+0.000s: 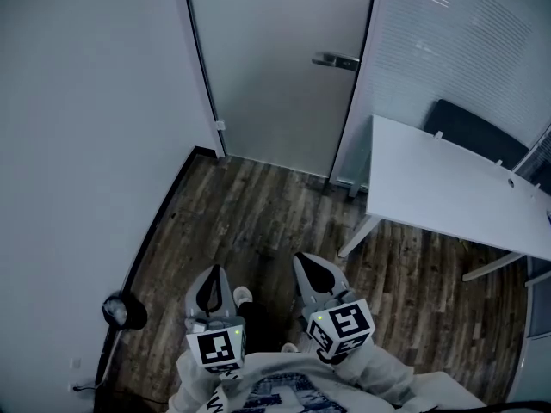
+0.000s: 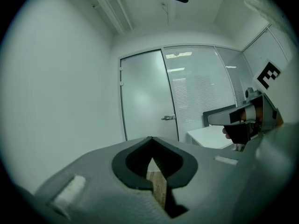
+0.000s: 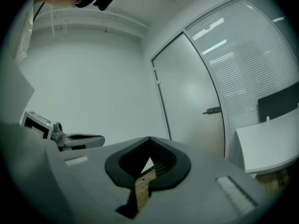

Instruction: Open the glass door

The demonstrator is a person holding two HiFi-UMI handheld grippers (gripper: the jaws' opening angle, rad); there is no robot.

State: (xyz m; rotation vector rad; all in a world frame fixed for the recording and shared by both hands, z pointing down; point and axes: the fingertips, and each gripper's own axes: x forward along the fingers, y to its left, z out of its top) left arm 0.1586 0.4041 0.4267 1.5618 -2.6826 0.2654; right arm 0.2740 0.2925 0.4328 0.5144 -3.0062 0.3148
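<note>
The frosted glass door (image 1: 275,67) stands closed at the far end of the wood floor, its metal lever handle (image 1: 336,60) on the right edge. Both grippers are held low near my body, well short of the door. My left gripper (image 1: 213,271) and right gripper (image 1: 304,259) point toward it, each shut with nothing between the jaws. The left gripper view shows its tips (image 2: 150,139) meeting below the door (image 2: 145,97) and handle (image 2: 168,118), with the right gripper (image 2: 233,118) alongside. The right gripper view shows closed tips (image 3: 150,138), the door (image 3: 187,97) and handle (image 3: 212,110).
A white table (image 1: 448,196) stands on the right with a dark chair (image 1: 478,132) behind it, against a glass partition with blinds (image 1: 465,41). A plain white wall (image 1: 86,127) runs along the left. A small black round object (image 1: 125,311) sits by that wall's base.
</note>
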